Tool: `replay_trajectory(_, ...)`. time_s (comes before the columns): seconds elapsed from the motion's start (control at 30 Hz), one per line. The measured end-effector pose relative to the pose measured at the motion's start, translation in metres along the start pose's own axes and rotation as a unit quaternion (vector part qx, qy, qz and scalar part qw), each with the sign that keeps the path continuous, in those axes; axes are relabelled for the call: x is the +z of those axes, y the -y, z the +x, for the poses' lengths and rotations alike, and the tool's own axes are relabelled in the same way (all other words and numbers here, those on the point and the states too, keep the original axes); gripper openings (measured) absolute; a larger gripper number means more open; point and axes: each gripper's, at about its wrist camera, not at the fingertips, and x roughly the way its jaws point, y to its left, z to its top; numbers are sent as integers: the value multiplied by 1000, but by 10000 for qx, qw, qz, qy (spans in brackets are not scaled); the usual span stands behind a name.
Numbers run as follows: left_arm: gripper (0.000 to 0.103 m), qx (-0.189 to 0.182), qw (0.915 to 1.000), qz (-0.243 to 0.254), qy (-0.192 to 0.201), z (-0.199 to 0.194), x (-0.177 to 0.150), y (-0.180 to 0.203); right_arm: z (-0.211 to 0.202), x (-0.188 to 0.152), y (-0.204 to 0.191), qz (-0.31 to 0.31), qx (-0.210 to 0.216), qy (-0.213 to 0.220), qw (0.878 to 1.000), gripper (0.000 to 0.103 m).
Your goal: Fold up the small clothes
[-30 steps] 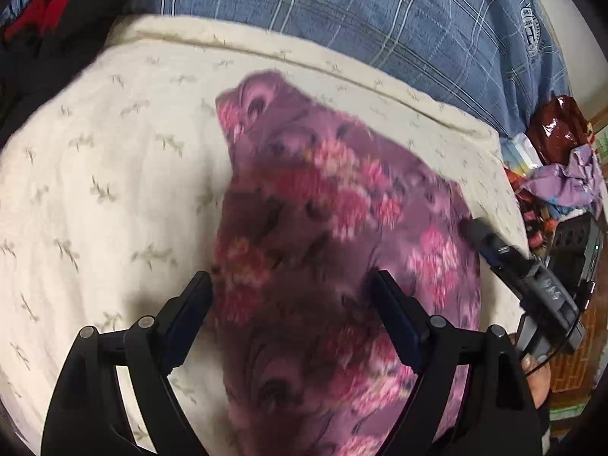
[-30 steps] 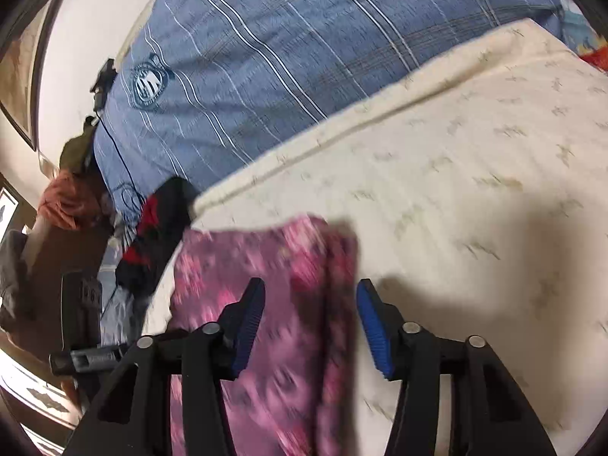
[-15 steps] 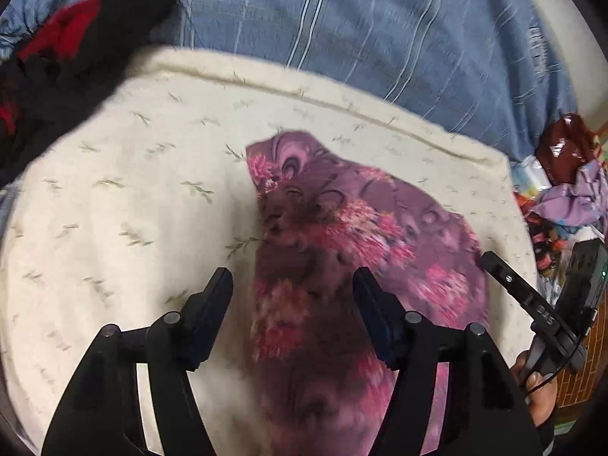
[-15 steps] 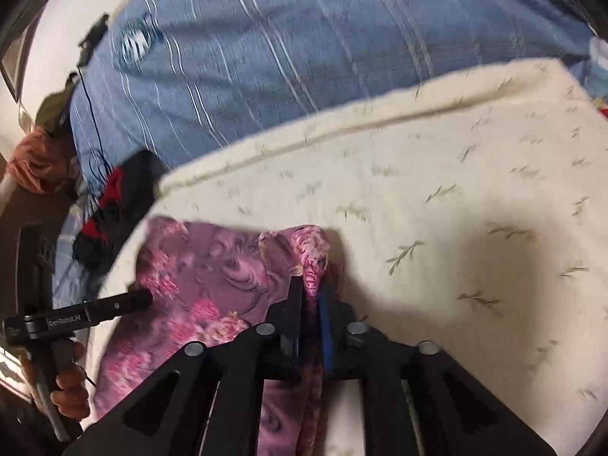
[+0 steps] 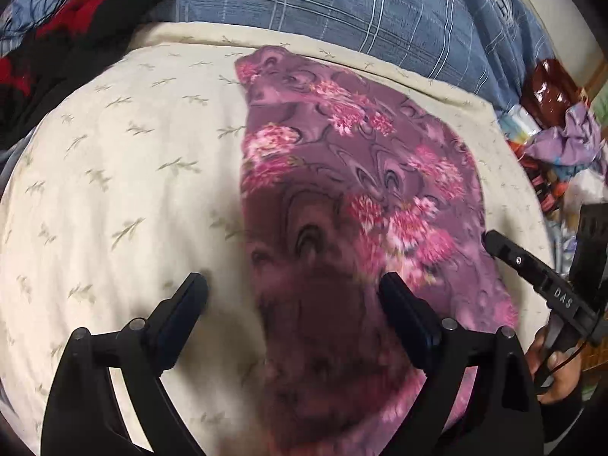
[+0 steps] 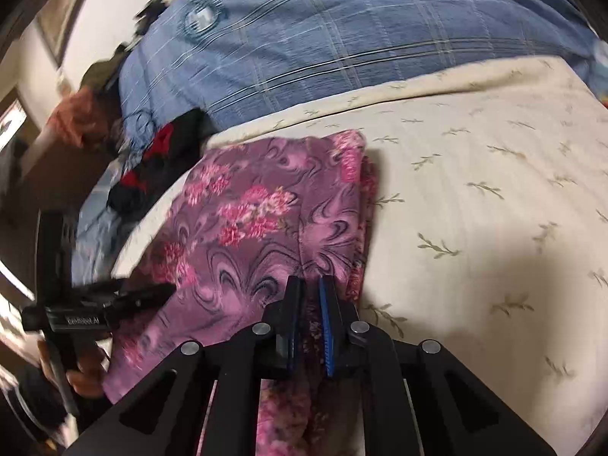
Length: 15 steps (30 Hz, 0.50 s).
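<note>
We worked left to right across the cream quilted bed cover with a pale leaf print (image 5: pixel 114 174).

Left gripper (image 5: pixel 292 292): its jaws had just been opening and stood wide apart, released, with nothing pressed between the pads. They straddled the left edge of the purple floral-print fabric garment (image 5: pixel 342 197), one finger over bare cover, the other over cloth.

The garment lay flat on the cover, folded lengthwise, its far end near the cover's far edge and its right side close to the cover's right edge.

Right gripper (image 6: pixel 311 319): its jaws were clenched on the garment's doubled right edge, with cloth visibly pinched between the blue pads.

For a clean fold, in our judgement:
- Keep the right grip firm on all layers; a slipped layer would open the fold.
- Take the left edge at the matching point along the garment, so both holds lift level.
- Carry the near end towards the far end low over the cover, then align the edges before release.

Count:
- Purple garments on the cover: one.
- Grippers: two.
- Black-and-red cloth heaps (image 5: pixel 57 38) beyond the cover's far left corner: one.
- Blue plaid bedding (image 6: pixel 342 38) along the far edge: one.
</note>
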Motion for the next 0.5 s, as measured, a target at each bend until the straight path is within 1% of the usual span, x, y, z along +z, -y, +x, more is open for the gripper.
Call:
replay_trajectory(0.07, 93, -5, 9999, 77, 65, -12, -9, -2, -13, -7, -9, -156, -10, -2, 9999, 22)
replay_trajectory(0.13, 93, -226, 9996, 139, 84, -24, -25, -4, -30, -22, -19, -300, 110, 31, 9995, 23)
replay_trajectory(0.17, 93, -282, 9994, 205, 69, -26, -33, -3, -32, -29, -24, -349, 146, 44, 9993, 23)
replay_trajectory(0.2, 93, -220, 9993, 291, 50, -25, -42, -1, -35, -39, -27, -454, 135, 31, 9989, 23)
replay_trajectory(0.27, 94, 99, 9984, 548, -33, -15, -58, 9, -32, -52, -26, -563, -10, -101, 9984, 22)
replay_trajectory(0.3, 94, 245, 9977, 621, -87, -8, -64, 11, -26, -62, -23, -619, -229, -259, 9975, 22)
replay_trajectory(0.33, 95, 422, 9966, 689, -139, -2, -68, 13, -21, -65, -21, -665, -387, -316, 9965, 27)
replay_trajectory(0.37, 95, 465, 9966, 678, -89, -2, -67, 14, -22, -68, -19, -638, -463, -286, 9965, 34)
replay_trajectory(0.43, 95, 484, 9973, 541, -74, -12, -68, 14, -28, -65, -15, -382, -509, -273, 9976, 37)
replay_trajectory(0.47, 95, 479, 9975, 521, -36, -19, -70, 14, -33, -64, -16, -331, -568, -283, 9974, 41)
replay_trajectory(0.5, 95, 507, 9973, 532, 17, -27, -72, 14, -41, -64, -19, -369, -733, -265, 9963, 42)
